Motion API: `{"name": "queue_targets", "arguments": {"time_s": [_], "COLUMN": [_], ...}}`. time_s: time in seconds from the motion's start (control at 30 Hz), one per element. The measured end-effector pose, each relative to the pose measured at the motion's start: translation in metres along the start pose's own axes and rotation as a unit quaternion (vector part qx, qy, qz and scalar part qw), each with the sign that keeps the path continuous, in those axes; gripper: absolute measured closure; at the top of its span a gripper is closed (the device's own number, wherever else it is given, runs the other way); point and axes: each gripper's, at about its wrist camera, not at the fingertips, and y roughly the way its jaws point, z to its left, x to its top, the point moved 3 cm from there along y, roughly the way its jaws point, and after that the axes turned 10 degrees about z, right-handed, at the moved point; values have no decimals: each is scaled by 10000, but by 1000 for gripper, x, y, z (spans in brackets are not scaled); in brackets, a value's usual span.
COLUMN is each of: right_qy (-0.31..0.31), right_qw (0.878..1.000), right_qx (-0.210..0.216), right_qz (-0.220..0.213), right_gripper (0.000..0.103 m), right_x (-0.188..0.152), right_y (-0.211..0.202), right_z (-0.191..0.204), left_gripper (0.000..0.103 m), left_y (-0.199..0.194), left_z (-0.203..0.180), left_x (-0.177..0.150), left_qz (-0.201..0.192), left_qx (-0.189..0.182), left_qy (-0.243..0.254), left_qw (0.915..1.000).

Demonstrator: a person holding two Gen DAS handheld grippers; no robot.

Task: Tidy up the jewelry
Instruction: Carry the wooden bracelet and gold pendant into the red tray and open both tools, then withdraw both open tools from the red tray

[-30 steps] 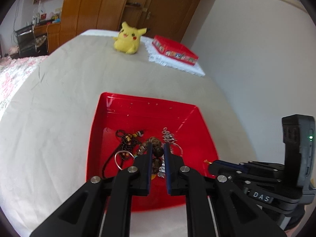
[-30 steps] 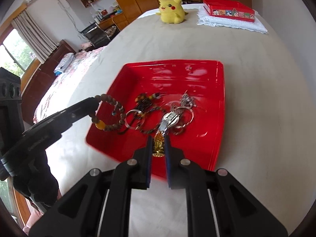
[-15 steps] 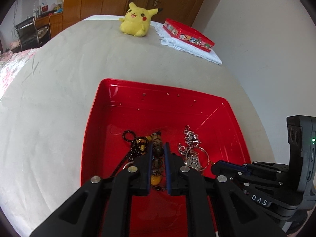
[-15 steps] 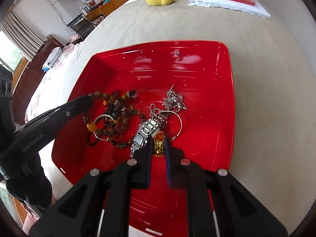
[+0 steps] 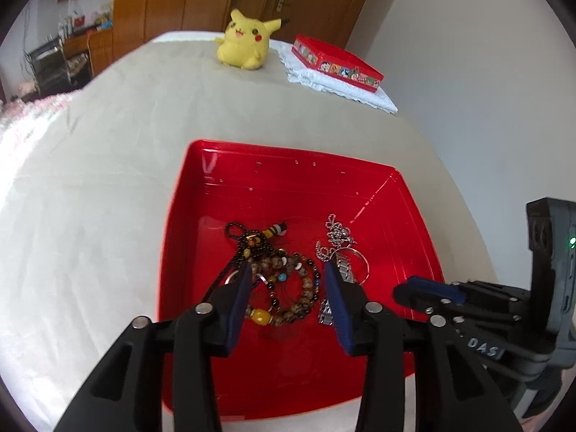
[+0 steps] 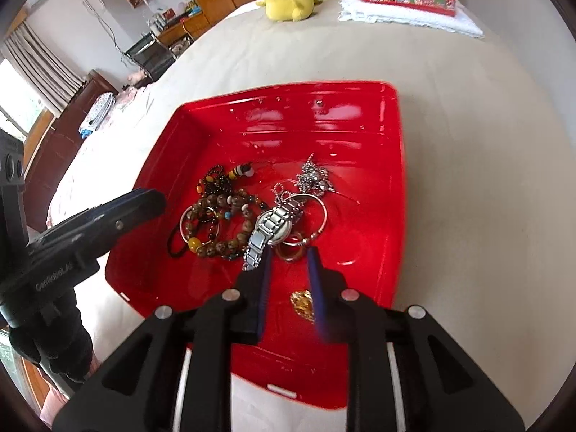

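Jewelry gathered in red tray [image 6: 392,165]; left gripper [image 5: 286,280] and right gripper [image 6: 289,264] jaws opening, nothing clamped; gold pendant [image 6: 302,304] apparently released; sorting seemingly left.

Bright daylight, glare on cloth (fisheye-warped, dark-cornered edges).

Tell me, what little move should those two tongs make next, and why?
Probably lift both straight up. The left tongs are opening over the bead bracelet, the right tongs over the gold charm; both pieces lie loose in the red tray, seemingly just dropped.
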Motion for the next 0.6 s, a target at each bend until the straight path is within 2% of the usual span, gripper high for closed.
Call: {"name": "queue_targets", "arguments": {"time_s": [0.07, 0.3, 0.5, 0.6], "right_qy": [-14, -81, -96, -118], "right_qw": [9999, 9993, 9990, 9985], "right_qx": [-51, -143, -196, -280], "right_qz": [-116, -344, -394, -461], "right_gripper": [63, 61, 55, 49], "right_x": [-5, -19, -25, -28], "right_y": [-7, -18, -20, -23], "right_z": [1, 4, 8, 9], "left_gripper": [59, 56, 55, 50], "left_y": [-7, -28, -43, -51], "left_z": [-1, -2, -1, -3], "left_x": [-5, -26, -41, -47], "left_qz": [-88, -387, -567, -670], "left_qx": [104, 485, 627, 679], "left_qy": [31, 90, 98, 132], "left_qw": [9999, 9980, 9964, 9954]}}
